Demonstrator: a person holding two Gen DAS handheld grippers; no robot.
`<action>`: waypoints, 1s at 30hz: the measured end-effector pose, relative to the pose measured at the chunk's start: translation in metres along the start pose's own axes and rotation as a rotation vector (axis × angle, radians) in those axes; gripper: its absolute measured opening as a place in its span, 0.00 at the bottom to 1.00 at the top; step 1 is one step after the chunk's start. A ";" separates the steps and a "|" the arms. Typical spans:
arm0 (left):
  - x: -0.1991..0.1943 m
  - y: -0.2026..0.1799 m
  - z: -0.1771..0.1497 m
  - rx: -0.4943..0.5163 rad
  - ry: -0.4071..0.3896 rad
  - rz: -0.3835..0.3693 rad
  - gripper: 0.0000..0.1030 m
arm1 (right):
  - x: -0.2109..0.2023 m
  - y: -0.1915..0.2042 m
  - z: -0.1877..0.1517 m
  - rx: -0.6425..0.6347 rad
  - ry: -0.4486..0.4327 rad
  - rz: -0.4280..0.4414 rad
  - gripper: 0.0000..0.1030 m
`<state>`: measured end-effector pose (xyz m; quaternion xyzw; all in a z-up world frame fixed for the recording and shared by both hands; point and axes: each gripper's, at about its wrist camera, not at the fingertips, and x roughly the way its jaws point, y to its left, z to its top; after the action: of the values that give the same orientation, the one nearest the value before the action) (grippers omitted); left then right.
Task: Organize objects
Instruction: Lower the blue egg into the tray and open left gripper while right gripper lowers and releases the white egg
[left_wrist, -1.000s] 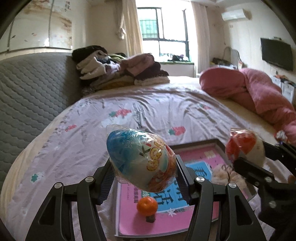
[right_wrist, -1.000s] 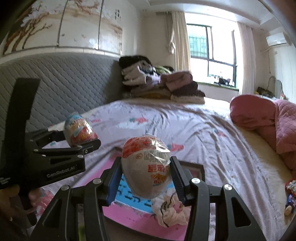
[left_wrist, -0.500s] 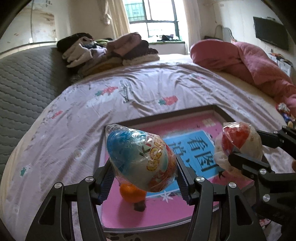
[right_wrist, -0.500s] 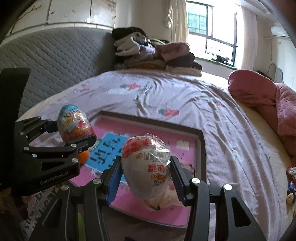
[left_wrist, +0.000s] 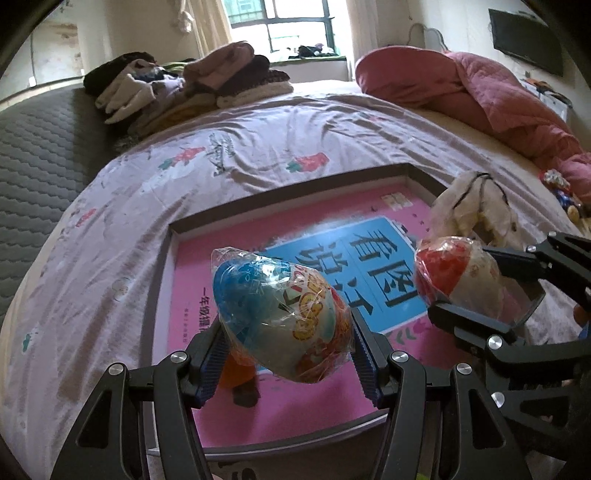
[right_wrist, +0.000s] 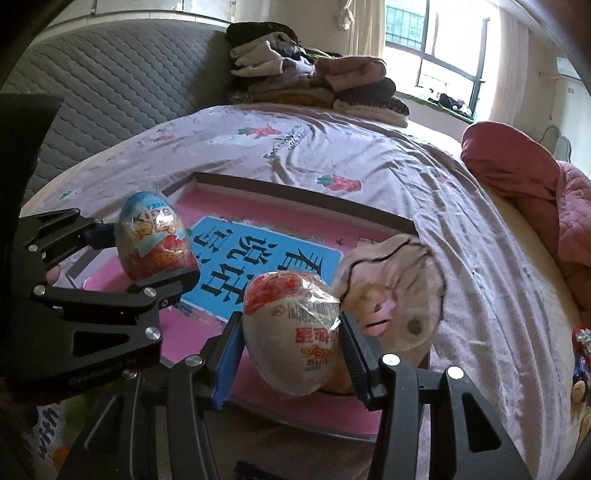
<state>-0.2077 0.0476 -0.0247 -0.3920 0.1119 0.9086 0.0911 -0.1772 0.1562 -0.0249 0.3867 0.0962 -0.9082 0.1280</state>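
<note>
- The blue-topped egg (left_wrist: 280, 314), wrapped in clear film, is pinched crosswise between the two pads of the left claw (left_wrist: 286, 354) and hangs clear of everything below it.
- The red-topped egg (right_wrist: 291, 328), also film-wrapped, is clamped the same way in the right claw (right_wrist: 290, 354), off to the right of the left claw and apart from it.
- Directly beneath both claws lies a shallow dark-rimmed tray (left_wrist: 295, 190) on the bed, with a pink sheet (left_wrist: 303, 406) bearing a blue panel of large characters lining its floor.
- Just under and behind the left claw's egg, an orange fruit (left_wrist: 236, 373) sits on the pink sheet, mostly hidden.
- Just ahead and right of the right claw, a crumpled beige cloth toy (right_wrist: 395, 295) rests at the tray's right end.
- The tray lies on a lilac bedsheet (right_wrist: 369, 155) with strawberry prints.
- Far beyond the claws, a pile of folded clothes (left_wrist: 192, 81) lies by the grey quilted headboard (right_wrist: 110, 88); a pink quilt (left_wrist: 498, 96) is bunched at the right.
</note>
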 end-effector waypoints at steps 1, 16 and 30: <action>0.001 -0.002 -0.001 0.007 -0.002 0.003 0.60 | 0.001 -0.001 -0.001 0.001 0.002 -0.001 0.49; 0.002 -0.014 -0.006 0.072 -0.024 -0.013 0.60 | 0.004 0.001 -0.005 -0.072 0.046 -0.049 0.50; 0.006 -0.022 -0.009 0.121 -0.032 0.005 0.61 | 0.002 -0.001 -0.008 -0.119 0.072 -0.056 0.50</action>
<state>-0.2001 0.0662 -0.0378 -0.3711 0.1660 0.9065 0.1139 -0.1737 0.1585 -0.0316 0.4081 0.1651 -0.8896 0.1218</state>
